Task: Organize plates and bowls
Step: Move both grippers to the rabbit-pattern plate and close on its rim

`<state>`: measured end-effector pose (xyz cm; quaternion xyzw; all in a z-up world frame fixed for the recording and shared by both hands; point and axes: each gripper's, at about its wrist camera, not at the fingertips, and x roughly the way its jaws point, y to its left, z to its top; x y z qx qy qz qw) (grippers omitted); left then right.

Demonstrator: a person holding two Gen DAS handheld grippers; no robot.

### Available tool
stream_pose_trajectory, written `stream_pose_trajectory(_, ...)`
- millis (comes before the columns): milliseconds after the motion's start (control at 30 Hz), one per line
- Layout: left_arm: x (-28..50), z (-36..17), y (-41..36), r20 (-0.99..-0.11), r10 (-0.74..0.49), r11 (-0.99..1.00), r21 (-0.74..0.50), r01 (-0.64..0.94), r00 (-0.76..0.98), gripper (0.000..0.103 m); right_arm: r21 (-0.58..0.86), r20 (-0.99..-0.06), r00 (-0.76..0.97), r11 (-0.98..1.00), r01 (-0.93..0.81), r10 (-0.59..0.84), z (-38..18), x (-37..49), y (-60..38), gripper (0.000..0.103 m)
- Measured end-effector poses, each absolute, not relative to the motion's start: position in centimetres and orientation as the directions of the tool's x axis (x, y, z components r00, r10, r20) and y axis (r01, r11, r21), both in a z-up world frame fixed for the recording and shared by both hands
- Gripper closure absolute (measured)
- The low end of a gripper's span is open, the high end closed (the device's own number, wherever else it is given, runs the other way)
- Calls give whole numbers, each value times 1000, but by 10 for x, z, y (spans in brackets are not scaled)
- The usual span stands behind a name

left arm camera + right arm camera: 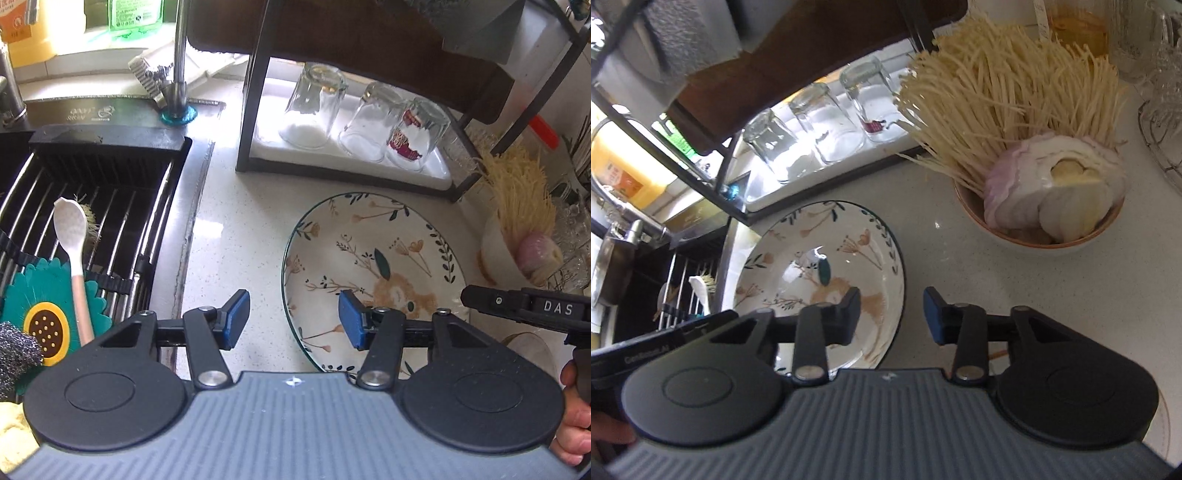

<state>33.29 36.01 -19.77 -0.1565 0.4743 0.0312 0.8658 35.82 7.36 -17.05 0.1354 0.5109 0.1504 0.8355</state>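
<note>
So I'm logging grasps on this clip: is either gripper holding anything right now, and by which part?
Nothing is held. The left gripper and right gripper both stand open, straddling opposite rims of the floral plate without pressing on it.

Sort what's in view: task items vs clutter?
Task items:
- plate, floral, on the counter
- bowl, holding noodles and onion slices
- left claw, open, straddling the plate's rim
- right claw, open, straddling the plate's rim

Clutter:
- glasses, upturned on the rack
- spoon in the sink rack
- scourer
- tap
</note>
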Motion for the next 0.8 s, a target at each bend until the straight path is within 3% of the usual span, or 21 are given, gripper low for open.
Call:
stream_pose_trajectory(167,340,-205,359,-843,-98,945,-245,-215,528,53,370,-820,424,922,-117,383,-181,361,74,73)
stream_pose_trajectory(300,343,-208,358,-845,-71,945,-227,-237,529,71,368,-823,416,921,-127,387,-187,364,75,78)
stream_pose_trajectory(400,344,-212,360,-845,-67,936,-237,-260,530,79,383,-811,427,915,-126,399,-189,365,73,78)
stream_pose_trajectory(633,344,-220,361,-835,-82,918,-275,-285,543,90,348,-814,435,923,-166,386,-190,364,76,82)
stream_pose_trajectory(800,344,-219,363,-837,-86,906,-292,-308,540,90,384,-814,405,909,-161,416,-193,368,78,87)
